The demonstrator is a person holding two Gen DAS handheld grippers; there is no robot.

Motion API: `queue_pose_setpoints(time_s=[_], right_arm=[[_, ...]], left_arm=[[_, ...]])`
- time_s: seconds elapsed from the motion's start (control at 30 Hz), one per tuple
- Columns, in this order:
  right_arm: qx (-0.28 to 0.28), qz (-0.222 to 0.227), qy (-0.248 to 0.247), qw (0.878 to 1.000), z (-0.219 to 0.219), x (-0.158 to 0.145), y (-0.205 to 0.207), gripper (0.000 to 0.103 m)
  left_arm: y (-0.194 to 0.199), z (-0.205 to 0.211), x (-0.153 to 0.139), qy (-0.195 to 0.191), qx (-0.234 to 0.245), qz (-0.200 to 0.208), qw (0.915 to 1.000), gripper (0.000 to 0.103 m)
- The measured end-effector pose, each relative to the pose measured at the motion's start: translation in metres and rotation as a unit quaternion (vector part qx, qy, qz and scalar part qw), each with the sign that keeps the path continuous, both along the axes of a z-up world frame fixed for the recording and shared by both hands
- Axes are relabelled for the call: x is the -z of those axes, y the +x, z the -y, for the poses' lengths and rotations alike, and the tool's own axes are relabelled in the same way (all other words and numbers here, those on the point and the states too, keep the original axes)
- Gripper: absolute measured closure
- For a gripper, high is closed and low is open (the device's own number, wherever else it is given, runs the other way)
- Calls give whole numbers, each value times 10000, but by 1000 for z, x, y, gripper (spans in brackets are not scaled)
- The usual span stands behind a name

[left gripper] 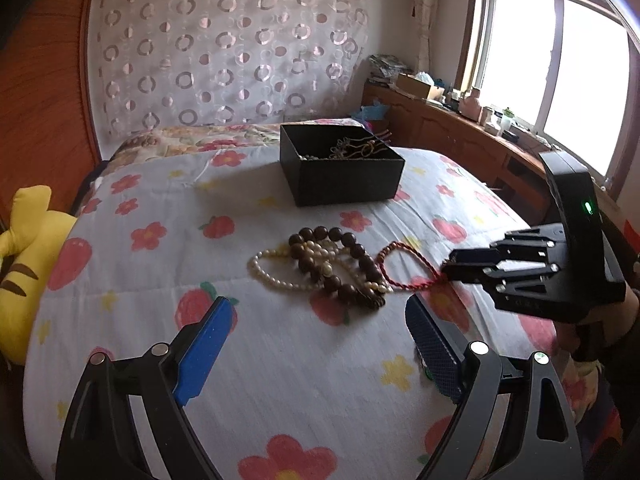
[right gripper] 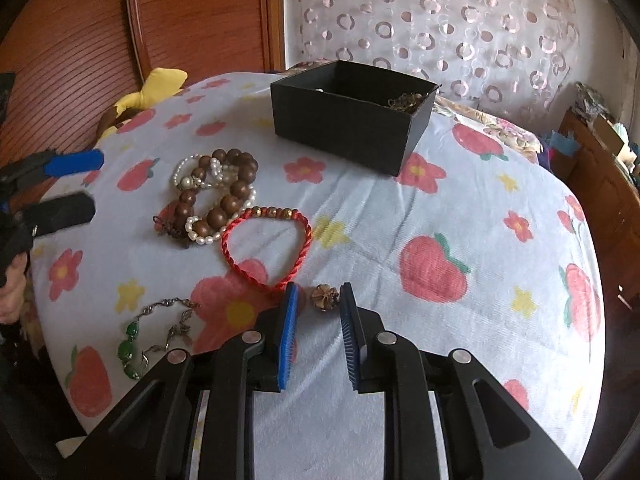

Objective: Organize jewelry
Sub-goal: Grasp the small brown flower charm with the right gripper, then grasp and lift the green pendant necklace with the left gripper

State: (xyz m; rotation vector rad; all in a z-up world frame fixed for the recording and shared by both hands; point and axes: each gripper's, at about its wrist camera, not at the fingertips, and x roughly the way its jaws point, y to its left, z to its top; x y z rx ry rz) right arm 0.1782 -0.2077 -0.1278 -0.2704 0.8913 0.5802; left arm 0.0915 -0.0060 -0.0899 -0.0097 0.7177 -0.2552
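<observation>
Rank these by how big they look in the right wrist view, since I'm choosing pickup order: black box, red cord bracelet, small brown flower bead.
1. black box, largest, though farthest away
2. red cord bracelet
3. brown flower bead, smallest, despite lying nearest the camera, between the right gripper's fingers

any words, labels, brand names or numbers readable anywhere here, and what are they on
None can be read in either view.
The black box shows plain sides with no print.
The right gripper and left gripper carry no visible markings; the green spot on the right gripper's body is a light, not a sign.
The bedspread has only flowers and strawberries.
The clutter on the window cabinet is too small and blurred to read.
</observation>
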Motion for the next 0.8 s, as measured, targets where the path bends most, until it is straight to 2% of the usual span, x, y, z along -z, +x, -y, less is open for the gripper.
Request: queue_pose_setpoints(time_s=[0.03,0.07,0.27,0.4,0.67,0.8], right_arm=[[11,2,-3,10000,0,0,1,80],[12,16,-16,10000,-1,0,2,86],[46,116,92,9999,8,-4,-10,86],[225,173,294,9992,31,-8,-23,86],[391,131,343,9986,53,-1,-22,86],[389,148,410,9983,53,1,-22,86]], left_arm=[[-1,1,1,20,10,-4,10000,18],[-2,2,2,31,20,-10,10000,18],[-7,11,6,-28,144,-96,9998,18],[-10,27,11,51,362,-189,9992,18],[-14,59,24,158,823,-427,9956,19],[-17,69,30,228,964,-557,9935,33]])
